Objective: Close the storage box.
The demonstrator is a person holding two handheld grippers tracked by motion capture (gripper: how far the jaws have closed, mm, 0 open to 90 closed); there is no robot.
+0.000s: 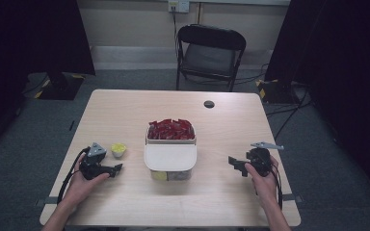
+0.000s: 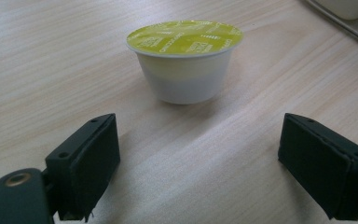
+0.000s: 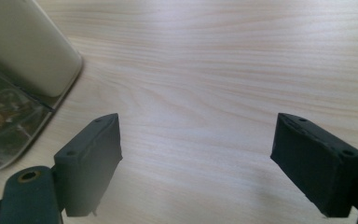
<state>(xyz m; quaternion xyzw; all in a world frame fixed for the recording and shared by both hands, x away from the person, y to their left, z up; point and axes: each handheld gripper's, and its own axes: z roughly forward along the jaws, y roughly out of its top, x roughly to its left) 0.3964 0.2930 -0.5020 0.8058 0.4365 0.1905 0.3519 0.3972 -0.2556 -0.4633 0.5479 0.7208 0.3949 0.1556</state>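
Note:
A small white pod with a yellow-green foil lid stands upright on the wooden table, left of the containers. My left gripper is open just short of it, with the pod beyond the jaw tips. A clear container heaped with red packets sits mid-table. In front of it a second clear container wears a cream lid and holds pods. My right gripper is open over bare wood to the right of that lidded container, with nothing between its jaws.
A black folding chair stands behind the table's far edge. A round dark grommet is set into the tabletop near the back. Dark curtains and stand bases flank the table on both sides.

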